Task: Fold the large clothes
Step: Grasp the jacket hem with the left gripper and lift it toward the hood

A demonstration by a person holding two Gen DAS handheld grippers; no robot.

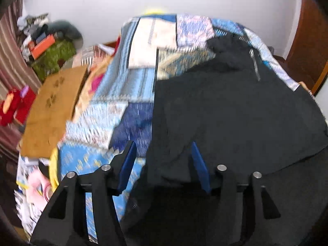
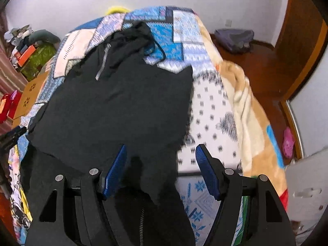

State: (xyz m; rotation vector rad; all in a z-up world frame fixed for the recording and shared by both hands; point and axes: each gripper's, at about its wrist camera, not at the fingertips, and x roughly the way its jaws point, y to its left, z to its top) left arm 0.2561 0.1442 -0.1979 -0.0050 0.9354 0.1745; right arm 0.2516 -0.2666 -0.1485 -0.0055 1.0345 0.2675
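1. The black zip hoodie [image 2: 123, 102] is spread on the patchwork quilt [image 2: 211, 110]; hood at 12 o'clock, hem draped over the near bed edge at 6 o'clock; the zipper [image 2: 103, 61] is seen toward 11 in the right wrist view.
2. The left gripper [image 1: 163, 153] is held with its fingers apart, nothing clamped; black cloth lies between and under them, the hoodie's left edge running up from just inside the left pad [image 1: 128, 164].
3. The right gripper [image 2: 161, 155] is likewise held agape, empty; the hoodie's right edge falls between the jaws, bare quilt at 3 o'clock.
4. Step judged: the hem corners are to be seized for a fold toward the hood.
5. Each pinch is best taken near a side edge, through every layer; a single layer would let the rest sag.
6. Both corners are to be lifted together and level; tension kept across the hem so no crease is dragged in.
7. Risk: quilt caught with the cloth; frames are motion-blurred, so depth of the pads over the fabric cannot be told.
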